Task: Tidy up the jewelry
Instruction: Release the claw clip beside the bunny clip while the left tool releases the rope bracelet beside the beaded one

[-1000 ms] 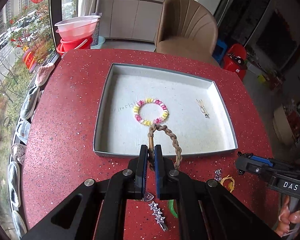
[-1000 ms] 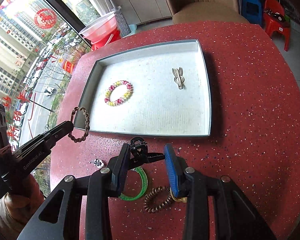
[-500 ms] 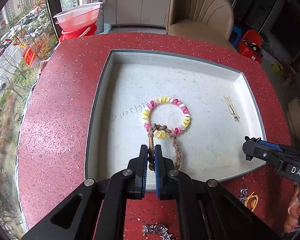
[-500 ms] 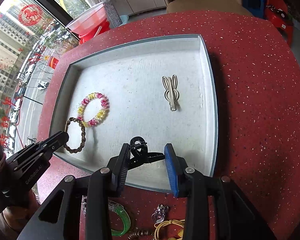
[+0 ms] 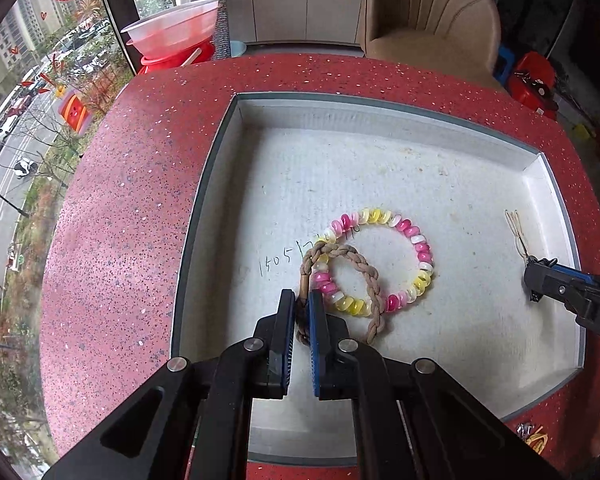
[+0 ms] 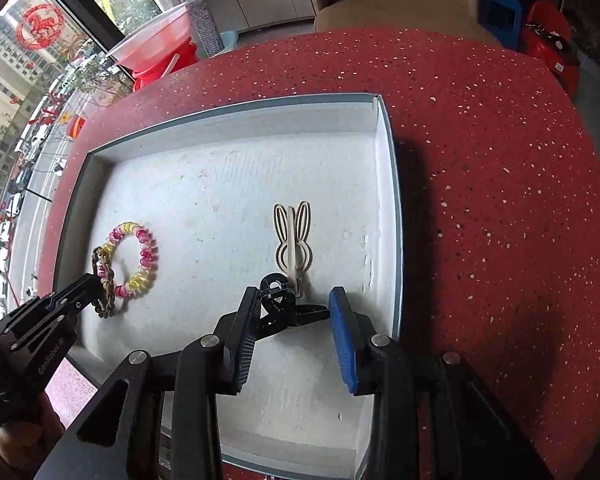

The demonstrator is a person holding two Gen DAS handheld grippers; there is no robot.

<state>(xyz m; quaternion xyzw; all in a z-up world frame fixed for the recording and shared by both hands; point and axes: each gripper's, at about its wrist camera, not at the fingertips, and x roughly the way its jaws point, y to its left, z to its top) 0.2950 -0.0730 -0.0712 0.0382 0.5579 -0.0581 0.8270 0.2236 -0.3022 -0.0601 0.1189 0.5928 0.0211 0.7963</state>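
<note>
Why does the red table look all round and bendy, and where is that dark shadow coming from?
In both wrist views the fisheye lens bends the red speckled table and curves the shallow grey tray. In the right wrist view daylight from the window side makes the tray wall cast a dark shadow onto the table; everything looks sharp, with no glare.

Both grippers (image 5: 300, 312) (image 6: 294, 312) down, jaws clamped
</note>
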